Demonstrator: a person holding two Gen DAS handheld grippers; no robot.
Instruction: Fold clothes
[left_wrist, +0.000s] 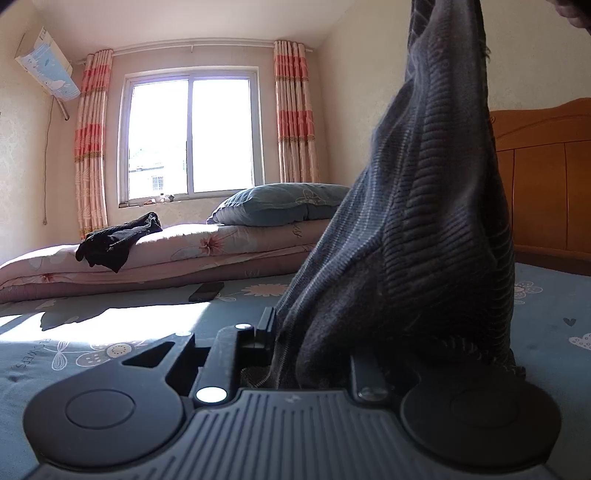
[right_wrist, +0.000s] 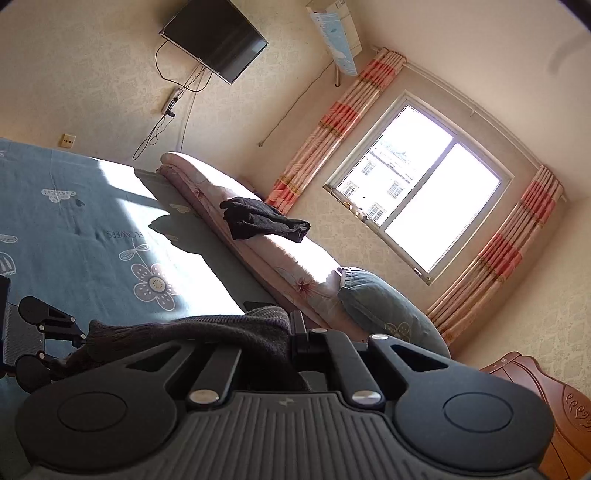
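A dark grey ribbed knit sweater (left_wrist: 436, 229) hangs from beyond the top edge of the left wrist view down to the blue sheet. Its lower end is bunched in my left gripper (left_wrist: 291, 332), whose jaws stand a little apart. One left finger (left_wrist: 266, 326) shows beside the cloth; the other is hidden under it. In the right wrist view my right gripper (right_wrist: 295, 332) is shut on the sweater (right_wrist: 221, 332), which trails left to the left gripper (right_wrist: 79, 345) low on the bed.
The bed has a blue flowered sheet (left_wrist: 110, 332) and a wooden headboard (left_wrist: 546, 177). A folded pink quilt (left_wrist: 192, 251) carries a black garment (left_wrist: 118, 240) and a blue pillow (left_wrist: 280, 203). A phone (left_wrist: 207, 291) lies by the quilt. Behind it is a window (left_wrist: 192, 136).
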